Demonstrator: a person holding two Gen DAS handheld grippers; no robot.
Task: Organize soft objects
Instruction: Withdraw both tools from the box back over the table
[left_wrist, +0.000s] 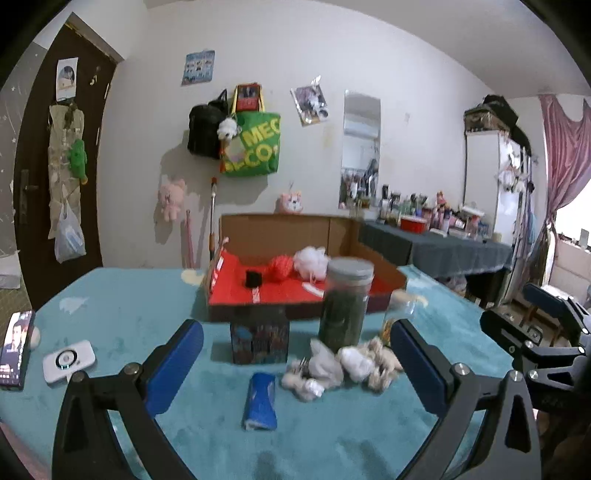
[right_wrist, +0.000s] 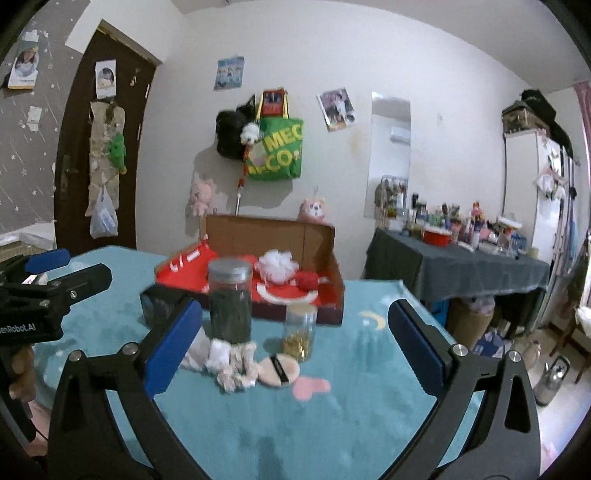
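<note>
Left wrist view: your left gripper (left_wrist: 295, 365) stands wide apart with nothing gripped. Just ahead between its fingers lie a blue packet (left_wrist: 260, 401) and a heap of pale soft cloths (left_wrist: 341, 365). Behind the heap stands a dark jar (left_wrist: 344, 301), then the red-lined box (left_wrist: 303, 291) holding a white pouf (left_wrist: 311, 260) and red yarn ball (left_wrist: 279, 268). Your right gripper (right_wrist: 295, 347) is also spread wide and empty, with the heap near its left finger and a powder puff (right_wrist: 277, 370) just beside it.
</note>
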